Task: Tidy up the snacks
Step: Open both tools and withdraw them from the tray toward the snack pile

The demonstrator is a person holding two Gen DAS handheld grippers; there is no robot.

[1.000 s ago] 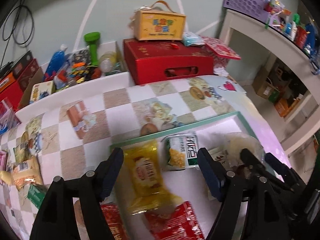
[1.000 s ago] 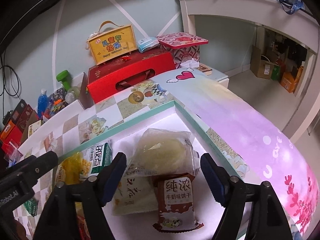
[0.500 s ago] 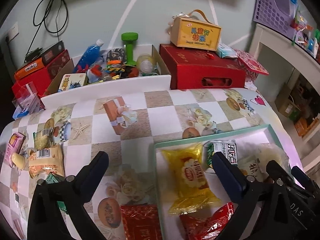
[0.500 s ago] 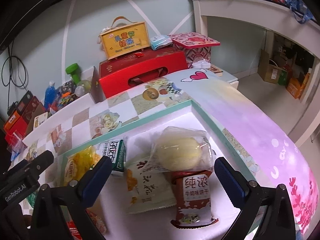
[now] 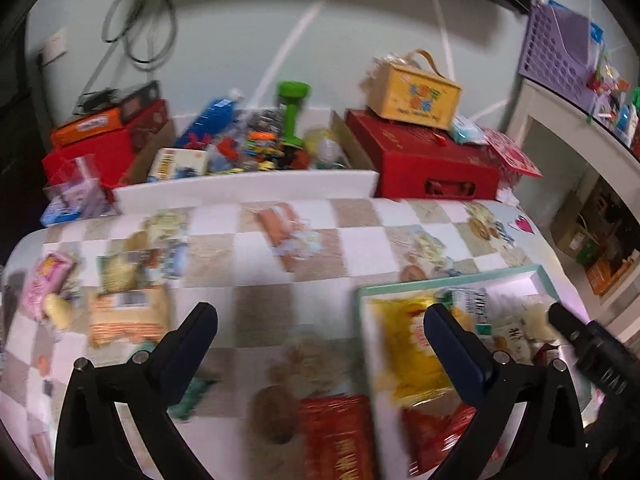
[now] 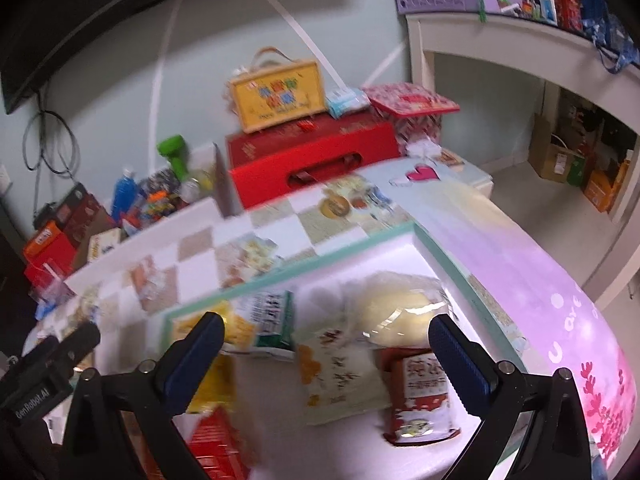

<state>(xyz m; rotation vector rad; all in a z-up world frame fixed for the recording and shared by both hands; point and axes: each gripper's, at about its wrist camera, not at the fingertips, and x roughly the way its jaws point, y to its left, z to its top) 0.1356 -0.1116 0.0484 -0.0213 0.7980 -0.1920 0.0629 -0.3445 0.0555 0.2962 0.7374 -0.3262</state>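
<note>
A mint-rimmed white tray point(image 5: 448, 281) point(image 6: 280, 275) lies on the checked tablecloth and holds snack packs: a yellow pack point(image 5: 408, 340), a green-and-white pack point(image 6: 272, 320), a clear-wrapped pale bun point(image 6: 396, 308), a white-and-orange pack point(image 6: 340, 372) and a red biscuit pack point(image 6: 422, 396). My left gripper point(image 5: 320, 332) is open and empty above the cloth, left of the tray, over a red pack point(image 5: 340, 436). Loose snacks point(image 5: 128, 312) lie at the cloth's left end. My right gripper point(image 6: 326, 336) is open above the tray, with nothing between its pads.
Behind the table stand a red gift box point(image 5: 432, 164) with a yellow carry box point(image 5: 416, 92) on it, and an open carton point(image 5: 248, 148) of bottles and toys. White shelving point(image 6: 520, 60) is at the right. The table's right edge drops to the floor.
Both grippers opened wider and let go. The left one swung left, from over the tray to over the cloth. The right one pulled back and up a little.
</note>
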